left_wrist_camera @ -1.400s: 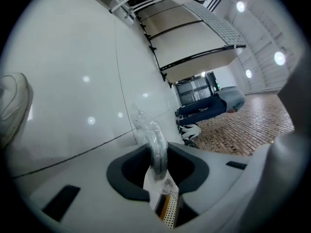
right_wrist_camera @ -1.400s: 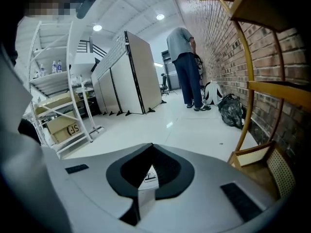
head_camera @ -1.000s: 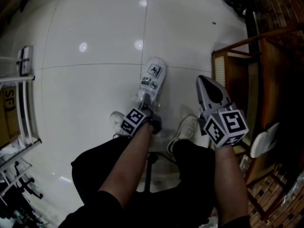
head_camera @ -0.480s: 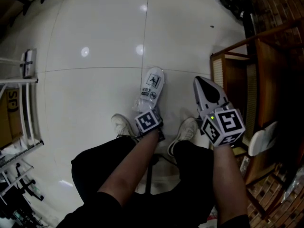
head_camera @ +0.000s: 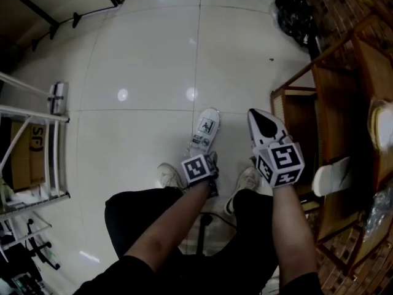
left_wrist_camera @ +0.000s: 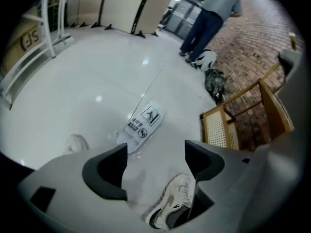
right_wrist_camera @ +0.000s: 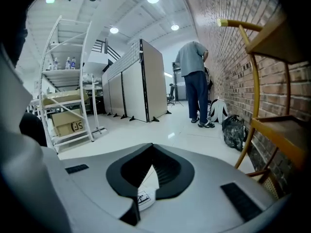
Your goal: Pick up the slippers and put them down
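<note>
A white slipper in a clear labelled bag [head_camera: 206, 129] lies flat on the white tiled floor, just ahead of my feet. My left gripper [head_camera: 207, 160] hovers over the slipper's near end. Its jaws stand wide open and hold nothing. In the left gripper view the bagged slipper [left_wrist_camera: 142, 125] lies beyond the gripper's [left_wrist_camera: 155, 154] spread pads. My right gripper [head_camera: 261, 120] is held higher, to the right of that slipper. Its pads meet at the tips [right_wrist_camera: 152, 147]. Pinched behind them is a thin white piece with a label [right_wrist_camera: 144, 198], seemingly a second slipper, mostly hidden.
My own sneakers [head_camera: 169, 176] [head_camera: 245, 180] stand right under the grippers. A wooden cane-seat chair [head_camera: 295, 103] and wooden shelving line the right side. A white metal rack [head_camera: 37, 152] stands at the left. A person [right_wrist_camera: 194, 76] stands far off by the brick wall, near a dark bag [head_camera: 295, 14].
My left gripper has let go of the bagged slipper, opened wide and lifted back off it. The slipper stays on the floor. My right gripper has risen slightly.
</note>
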